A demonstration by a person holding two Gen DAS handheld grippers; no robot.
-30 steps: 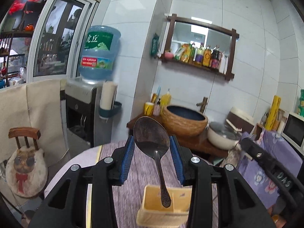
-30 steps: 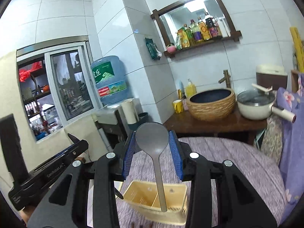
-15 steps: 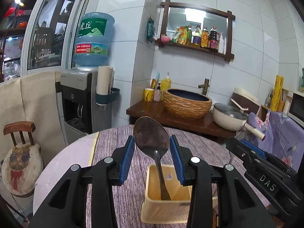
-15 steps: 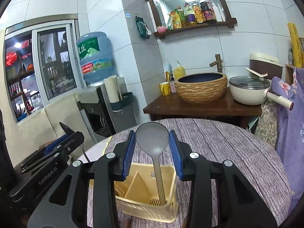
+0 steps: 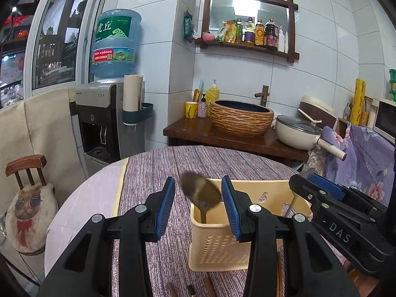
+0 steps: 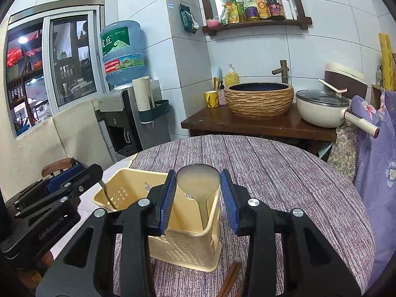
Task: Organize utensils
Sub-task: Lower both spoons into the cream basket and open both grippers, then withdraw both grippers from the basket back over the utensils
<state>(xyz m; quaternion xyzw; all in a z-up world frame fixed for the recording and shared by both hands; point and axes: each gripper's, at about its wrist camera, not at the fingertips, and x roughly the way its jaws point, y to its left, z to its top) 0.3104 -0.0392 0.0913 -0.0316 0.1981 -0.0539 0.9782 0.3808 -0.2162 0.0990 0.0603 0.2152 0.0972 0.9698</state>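
Note:
A cream plastic utensil caddy [image 5: 222, 237] stands on the round purple-clothed table [image 5: 153, 173]; it also shows in the right wrist view [image 6: 188, 245]. My left gripper [image 5: 198, 205] is open; a dark metal spoon [image 5: 201, 194] stands free between its jaws, tilted left, handle down in the caddy's left compartment. My right gripper [image 6: 198, 199] is open around a pale grey spoon [image 6: 198, 183], whose handle stands in the caddy's right compartment; its bowl lies close to both pads.
Brown chopsticks [image 6: 230, 282] lie on the cloth in front of the caddy. A wooden counter [image 5: 222, 136] with a woven basin and a pot stands beyond the table. A water dispenser [image 5: 109, 113] and a small chair [image 5: 27, 198] are to the left.
Both grippers came down over the caddy and opened. The dark spoon slipped from the left jaws and leans left inside the caddy. The grey spoon's handle went down into the right compartment.

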